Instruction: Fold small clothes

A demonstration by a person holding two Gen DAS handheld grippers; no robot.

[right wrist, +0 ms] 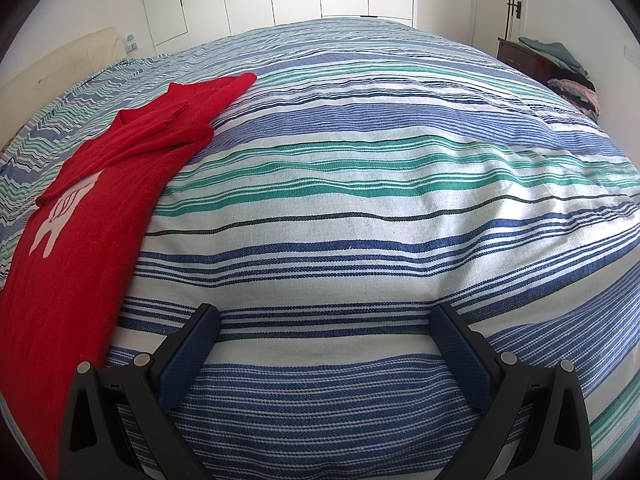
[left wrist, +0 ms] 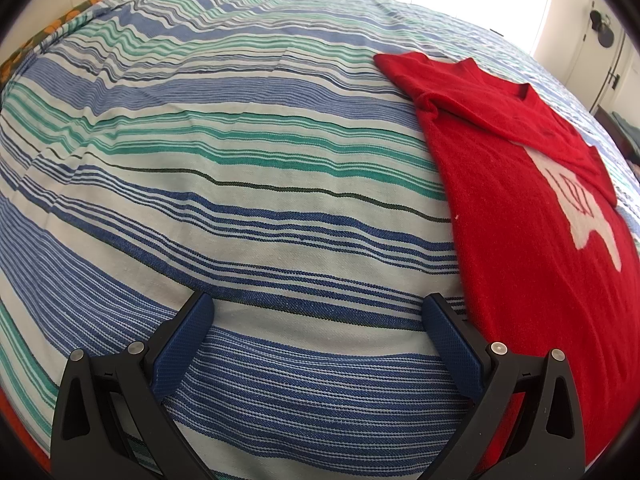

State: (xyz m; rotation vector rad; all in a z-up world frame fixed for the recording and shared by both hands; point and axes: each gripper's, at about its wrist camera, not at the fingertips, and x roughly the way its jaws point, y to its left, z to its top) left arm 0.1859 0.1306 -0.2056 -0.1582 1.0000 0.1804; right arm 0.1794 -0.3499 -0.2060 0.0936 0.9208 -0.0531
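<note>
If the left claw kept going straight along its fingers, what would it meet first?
Most likely the striped bedspread. The left claw is open with only bedspread between and ahead of its fingers. The red sweater lies off to its right, outside that line, though depth is hard to judge.

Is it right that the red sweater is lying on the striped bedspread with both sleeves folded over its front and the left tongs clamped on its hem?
Not quite. The left tongs are open and empty, over the striped bedspread beside the red sweater, as the left wrist view shows. The rest stands: the sweater lies on the bedspread with both sleeves folded over its front.
</note>
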